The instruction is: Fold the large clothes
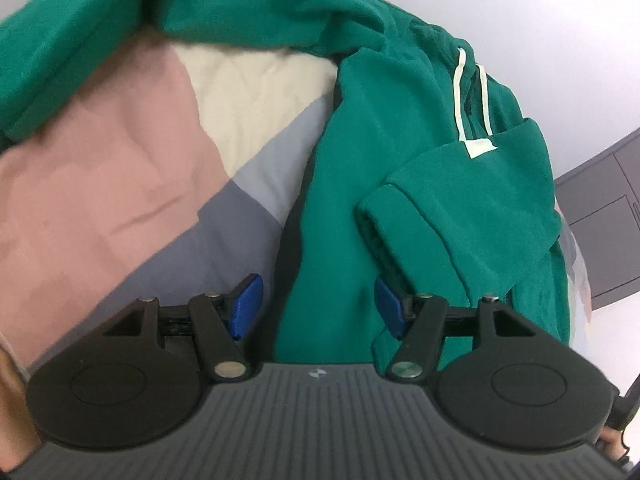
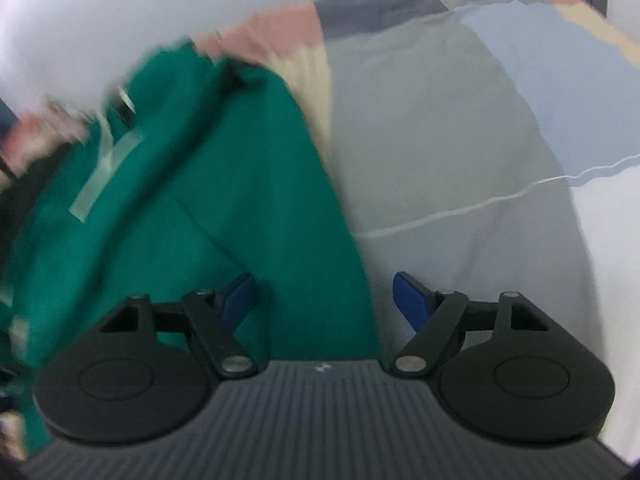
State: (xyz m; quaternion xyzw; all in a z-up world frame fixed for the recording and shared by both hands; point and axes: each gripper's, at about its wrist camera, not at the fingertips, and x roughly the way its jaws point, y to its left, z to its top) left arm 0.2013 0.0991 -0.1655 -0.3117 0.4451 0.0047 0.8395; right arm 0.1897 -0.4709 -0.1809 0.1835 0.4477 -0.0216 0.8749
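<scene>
Green hoodie (image 1: 420, 168) lies on the bed, on a patchwork quilt (image 1: 120, 152) of pink, beige and grey blocks. It's partly folded: a sleeve cuff (image 1: 384, 216) lies doubled over the body, white drawstrings (image 1: 460, 92) run down near the hood area, a pale patch (image 1: 480, 148) sits at their lower end.

Left tool (image 1: 318, 306): jaws apart, nothing gripped. It hangs over the hoodie's left edge; the left blue pad (image 1: 248, 304) is over the quilt, the right pad is over green fabric just below the cuff. Can't tell if the pads touch the cloth.

Right tool (image 2: 326, 302): jaws apart, nothing gripped. View is motion-blurred. The hoodie's edge runs down between the pads; the left pad (image 2: 238, 300) is over green, the right one (image 2: 412, 300) over a pale grey quilt panel (image 2: 440, 140).
</scene>
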